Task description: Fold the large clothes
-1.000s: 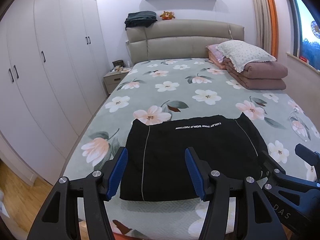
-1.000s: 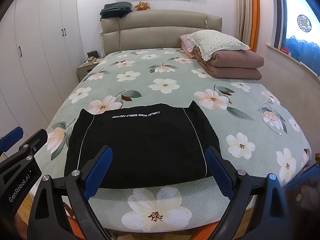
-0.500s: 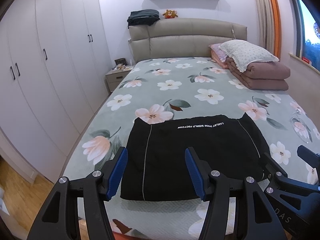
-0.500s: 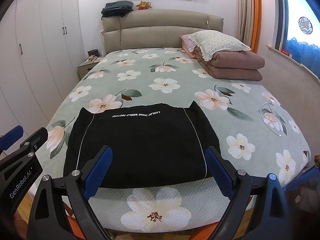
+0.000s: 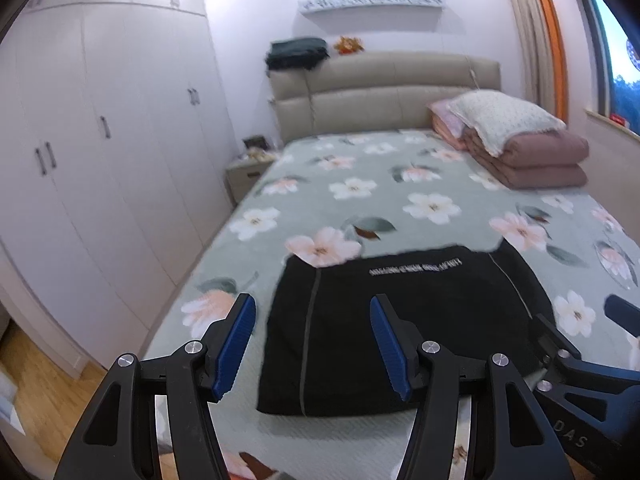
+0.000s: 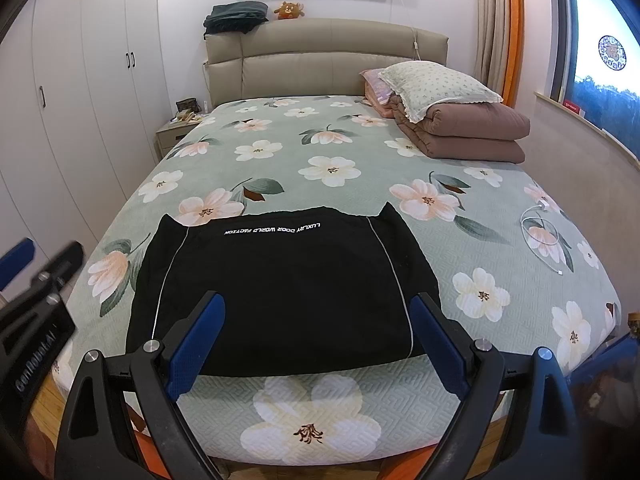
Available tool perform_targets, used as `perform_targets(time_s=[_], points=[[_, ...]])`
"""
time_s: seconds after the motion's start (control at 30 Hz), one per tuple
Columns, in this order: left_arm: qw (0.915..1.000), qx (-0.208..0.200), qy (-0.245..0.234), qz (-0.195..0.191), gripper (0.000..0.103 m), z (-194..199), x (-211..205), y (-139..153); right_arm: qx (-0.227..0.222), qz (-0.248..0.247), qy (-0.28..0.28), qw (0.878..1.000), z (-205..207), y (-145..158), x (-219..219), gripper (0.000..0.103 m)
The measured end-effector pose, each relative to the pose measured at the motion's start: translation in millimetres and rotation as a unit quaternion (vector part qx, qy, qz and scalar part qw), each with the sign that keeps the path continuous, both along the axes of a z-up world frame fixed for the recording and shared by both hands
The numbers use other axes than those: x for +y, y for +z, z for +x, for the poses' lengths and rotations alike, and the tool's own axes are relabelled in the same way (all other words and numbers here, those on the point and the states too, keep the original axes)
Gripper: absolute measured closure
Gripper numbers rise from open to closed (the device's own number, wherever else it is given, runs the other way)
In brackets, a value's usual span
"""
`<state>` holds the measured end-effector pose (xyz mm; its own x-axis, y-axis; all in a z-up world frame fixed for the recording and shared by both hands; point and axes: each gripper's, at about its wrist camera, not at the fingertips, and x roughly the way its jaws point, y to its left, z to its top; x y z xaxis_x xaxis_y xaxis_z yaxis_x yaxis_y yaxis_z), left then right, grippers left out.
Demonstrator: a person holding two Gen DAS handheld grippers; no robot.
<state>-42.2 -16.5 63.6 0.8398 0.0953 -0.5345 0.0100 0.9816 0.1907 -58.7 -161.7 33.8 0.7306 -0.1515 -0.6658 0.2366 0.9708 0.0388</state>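
A black garment (image 6: 280,288) with thin white seams and white lettering lies folded into a flat rectangle near the foot of the bed (image 6: 332,136); it also shows in the left wrist view (image 5: 400,328). My left gripper (image 5: 312,340) is open and empty, held above the garment's left part near the bed's foot edge. My right gripper (image 6: 316,344) is open and empty, held above the garment's near edge. Neither touches the cloth.
A pillow on folded brown quilts (image 6: 460,128) sits at the bed's far right. A white cable (image 6: 540,236) lies on the right side. White wardrobes (image 5: 80,160) line the left wall, with a nightstand (image 6: 176,132) by the headboard. Wooden floor lies below.
The left wrist view has swung left and is motion-blurred; the garment sits further right in it. The right gripper has barely moved. Both stay open, the garment is still.
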Motion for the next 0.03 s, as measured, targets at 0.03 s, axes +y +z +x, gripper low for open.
perform_targets(time_s=[0.03], points=[[1.0000, 0.001, 0.001, -0.003, 0.042, 0.8, 2.7, 1.0, 0.000, 0.000, 0.001, 1.000, 0.1, 0.0, -2.1, 0.008]])
